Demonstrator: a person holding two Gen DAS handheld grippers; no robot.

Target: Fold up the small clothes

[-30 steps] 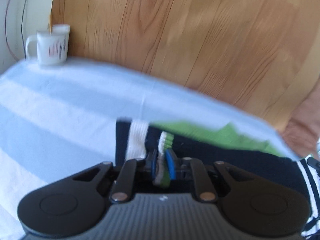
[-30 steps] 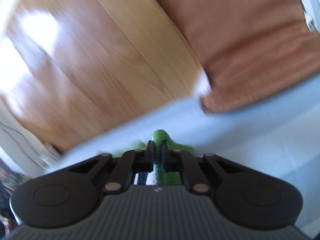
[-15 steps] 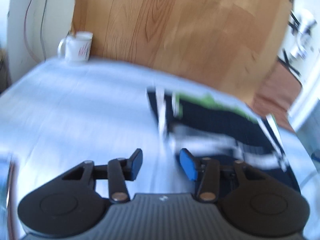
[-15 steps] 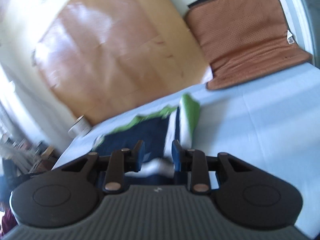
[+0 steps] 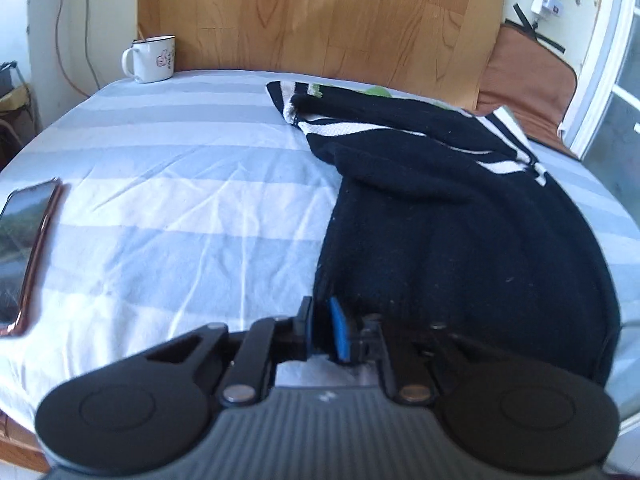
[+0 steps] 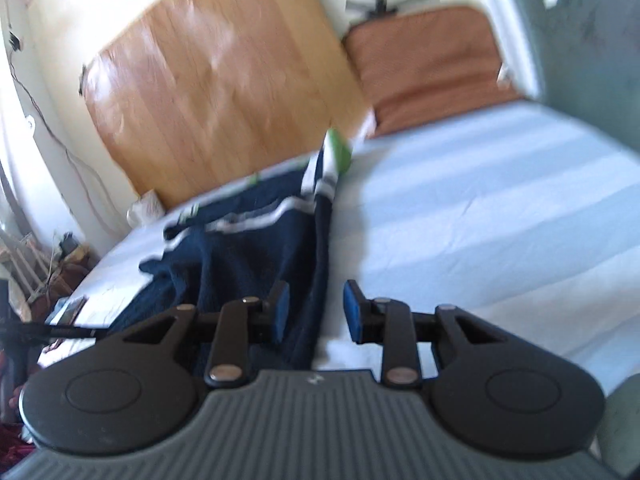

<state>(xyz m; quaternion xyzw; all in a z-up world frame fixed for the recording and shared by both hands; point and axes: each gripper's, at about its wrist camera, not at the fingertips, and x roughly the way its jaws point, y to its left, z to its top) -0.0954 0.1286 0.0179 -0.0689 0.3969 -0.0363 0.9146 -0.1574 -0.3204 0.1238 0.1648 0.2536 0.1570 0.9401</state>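
Between left tongs (image 5: 320,330): navy sweater (image 5: 460,232) edge.

The bed (image 5: 168,200) with its blue-and-white striped sheet offers broad bare room left of the navy knit garment (image 5: 460,220) and, in the right wrist view, a wide bare expanse to the garment's right. The garment lies spread over the right-centre of the surface, from the near edge toward the wooden headboard (image 5: 320,12), which closes off the far side. A white enamel mug (image 5: 151,59) stands at the far left corner near the headboard. A phone (image 5: 24,248) lies flat at the left edge. A brown cushion (image 5: 528,72) blocks the far right corner beside a white door frame (image 5: 600,52).
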